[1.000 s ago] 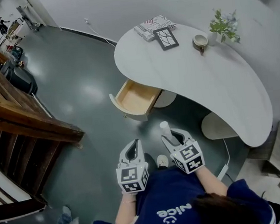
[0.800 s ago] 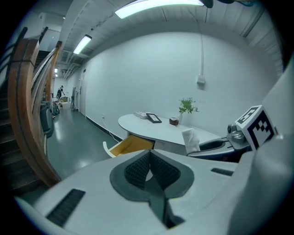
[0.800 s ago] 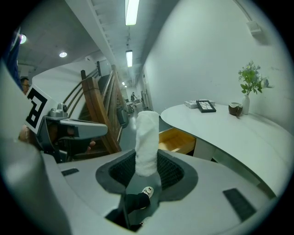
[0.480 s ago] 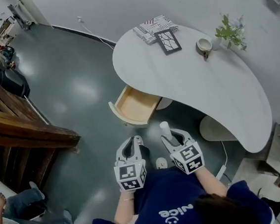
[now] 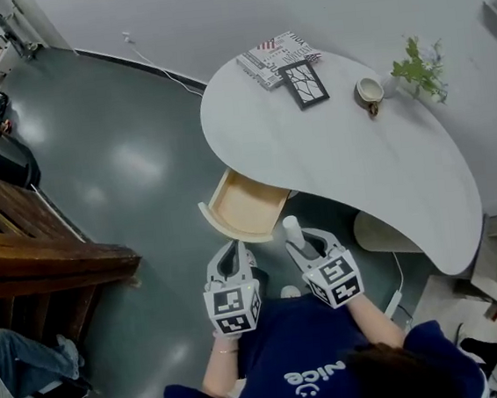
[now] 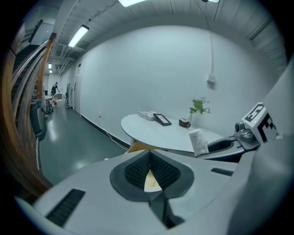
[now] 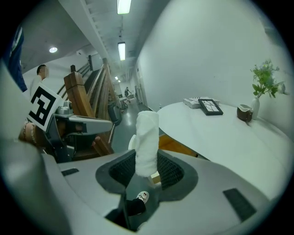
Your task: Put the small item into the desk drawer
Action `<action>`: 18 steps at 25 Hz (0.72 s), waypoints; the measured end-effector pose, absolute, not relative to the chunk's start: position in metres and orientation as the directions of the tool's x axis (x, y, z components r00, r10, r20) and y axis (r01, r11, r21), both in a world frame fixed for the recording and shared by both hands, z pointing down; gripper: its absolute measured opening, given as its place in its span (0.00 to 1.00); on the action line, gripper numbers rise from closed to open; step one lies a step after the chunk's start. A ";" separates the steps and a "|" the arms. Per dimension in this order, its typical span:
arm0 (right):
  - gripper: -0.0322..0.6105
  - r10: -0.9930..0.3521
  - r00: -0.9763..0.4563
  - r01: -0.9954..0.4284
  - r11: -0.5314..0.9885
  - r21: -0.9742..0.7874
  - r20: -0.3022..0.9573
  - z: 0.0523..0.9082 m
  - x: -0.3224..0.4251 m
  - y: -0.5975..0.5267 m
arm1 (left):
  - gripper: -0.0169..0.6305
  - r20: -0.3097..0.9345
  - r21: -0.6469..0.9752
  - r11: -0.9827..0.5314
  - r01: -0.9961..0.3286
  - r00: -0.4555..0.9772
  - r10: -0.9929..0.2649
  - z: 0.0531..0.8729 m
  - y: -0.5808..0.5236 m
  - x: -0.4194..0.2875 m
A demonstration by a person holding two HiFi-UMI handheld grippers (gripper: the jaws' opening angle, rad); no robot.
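Both grippers nearer the open desk drawer (image 5: 245, 207) than before, right gripper (image 5: 304, 242) clamped on upright white roll (image 5: 292, 227), left gripper (image 5: 234, 252) closed, empty.

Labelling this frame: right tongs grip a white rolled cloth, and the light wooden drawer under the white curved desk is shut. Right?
One slip: the light wooden drawer is pulled open, not shut; the head view shows its inside. It does sit under the white curved desk, and the right tongs do grip the white rolled cloth.
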State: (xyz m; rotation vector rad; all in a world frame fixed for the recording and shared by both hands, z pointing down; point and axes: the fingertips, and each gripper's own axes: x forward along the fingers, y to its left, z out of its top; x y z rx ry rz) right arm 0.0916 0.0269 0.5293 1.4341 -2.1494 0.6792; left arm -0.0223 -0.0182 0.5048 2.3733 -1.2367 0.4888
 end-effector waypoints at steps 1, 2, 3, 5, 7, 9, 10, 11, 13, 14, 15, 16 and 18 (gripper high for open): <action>0.28 -0.694 -0.341 -0.934 0.327 -0.144 0.634 0.532 0.091 0.023 | 0.03 0.487 0.206 -0.525 -0.826 0.552 -0.677 0.504 -0.024 -0.022; 0.28 -0.688 -0.333 -0.937 0.318 -0.145 0.645 0.536 0.091 0.020 | 0.03 0.486 0.212 -0.534 -0.818 0.562 -0.669 0.504 -0.029 -0.021; 0.28 -0.685 -0.324 -0.941 0.307 -0.146 0.652 0.538 0.091 0.016 | 0.03 0.485 0.216 -0.544 -0.811 0.573 -0.661 0.505 -0.035 -0.021; 0.28 -0.689 -0.312 -0.946 0.286 -0.149 0.654 0.540 0.088 0.007 | 0.03 0.486 0.219 -0.559 -0.800 0.586 -0.648 0.509 -0.048 -0.021; 0.28 -0.698 -0.304 -0.950 0.274 -0.150 0.648 0.539 0.084 -0.005 | 0.03 0.488 0.222 -0.573 -0.789 0.599 -0.636 0.513 -0.061 -0.024; 0.28 -0.705 -0.289 -0.955 0.261 -0.141 0.647 0.538 0.080 -0.016 | 0.03 0.488 0.224 -0.595 -0.772 0.617 -0.618 0.513 -0.074 -0.025; 0.28 -0.709 -0.277 -0.959 0.252 -0.134 0.649 0.537 0.079 -0.020 | 0.03 0.488 0.225 -0.607 -0.762 0.627 -0.607 0.512 -0.079 -0.026; 0.28 -0.713 -0.264 -0.962 0.240 -0.127 0.650 0.537 0.078 -0.024 | 0.03 0.488 0.227 -0.618 -0.753 0.637 -0.597 0.511 -0.084 -0.027; 0.28 -0.725 -0.239 -0.970 0.215 -0.117 0.645 0.535 0.075 -0.033 | 0.03 0.488 0.231 -0.632 -0.740 0.650 -0.582 0.510 -0.096 -0.030; 0.28 -0.731 -0.228 -0.972 0.204 -0.113 0.643 0.533 0.075 -0.037 | 0.03 0.489 0.232 -0.634 -0.738 0.652 -0.579 0.510 -0.102 -0.033; 0.28 -0.735 -0.220 -0.974 0.197 -0.108 0.641 0.532 0.074 -0.040 | 0.03 0.491 0.231 -0.634 -0.738 0.651 -0.579 0.511 -0.108 -0.036; 0.28 -0.735 -0.215 -0.975 0.194 -0.104 0.643 0.531 0.073 -0.042 | 0.03 0.492 0.229 -0.633 -0.740 0.649 -0.580 0.511 -0.113 -0.038; 0.28 -0.731 -0.207 -0.977 0.193 -0.095 0.651 0.531 0.072 -0.045 | 0.03 0.489 0.223 -0.634 -0.741 0.647 -0.585 0.511 -0.120 -0.043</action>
